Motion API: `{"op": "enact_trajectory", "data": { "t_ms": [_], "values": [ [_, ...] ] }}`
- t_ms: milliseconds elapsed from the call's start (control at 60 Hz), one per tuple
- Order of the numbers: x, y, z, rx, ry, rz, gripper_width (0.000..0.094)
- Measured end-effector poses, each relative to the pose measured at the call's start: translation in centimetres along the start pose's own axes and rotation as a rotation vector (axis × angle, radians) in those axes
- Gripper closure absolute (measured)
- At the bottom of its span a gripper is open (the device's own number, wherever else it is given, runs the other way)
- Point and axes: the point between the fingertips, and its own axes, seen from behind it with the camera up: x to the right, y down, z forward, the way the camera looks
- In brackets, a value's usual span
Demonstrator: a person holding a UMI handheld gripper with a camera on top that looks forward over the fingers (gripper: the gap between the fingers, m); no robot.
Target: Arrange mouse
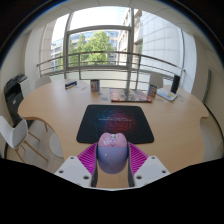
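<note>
Gripping a pale grey mouse (pixel 110 152) between their purple pads, the fingers (pixel 84 158) press on it from either side, so the gripper (pixel 110 165) is closed on the mouse, which sits at the 6 o'clock position of the scene. Just beyond the mouse, toward 12 o'clock, a dark mouse mat (pixel 116 123) with a reddish pattern lies flat on the light wooden bench (pixel 55 105); whether the mouse touches the mat's near edge or hangs above it cannot be told. Farther along the bench toward 12 o'clock, a flat reddish item (pixel 126 96) lies near the far edge, with a small upright object (pixel 95 87) at about 11 o'clock from it. At 9 o'clock a white chair (pixel 22 138) stands beside the bench. Behind everything, large windows (pixel 97 40) show green trees and a neighbouring building.
</note>
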Motion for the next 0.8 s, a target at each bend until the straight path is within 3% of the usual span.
{"op": "enact_trajectory", "data": {
  "t_ms": [183, 267, 483, 600, 667, 767, 800],
  "values": [
    [1.1, -14.9, 2.0, 0.195, -0.045, 0.013, 0.0527],
    [1.7, -17.4, 6.5, 0.189, -0.052, 0.026, 0.0529],
    [1.3, -9.2, 18.9, -0.043, -0.071, 0.031, 0.0518],
    [1.3, -6.0, 20.3, -0.128, -0.068, 0.041, 0.0403],
    [1.4, -5.9, 20.3, -0.121, -0.075, 0.025, 0.0357],
    [1.7, -6.8, 18.5, -0.098, -0.065, 0.003, 0.0096],
    [1.7, -7.4, 17.5, -0.088, -0.064, 0.0, 0.0096]
  ]
}}
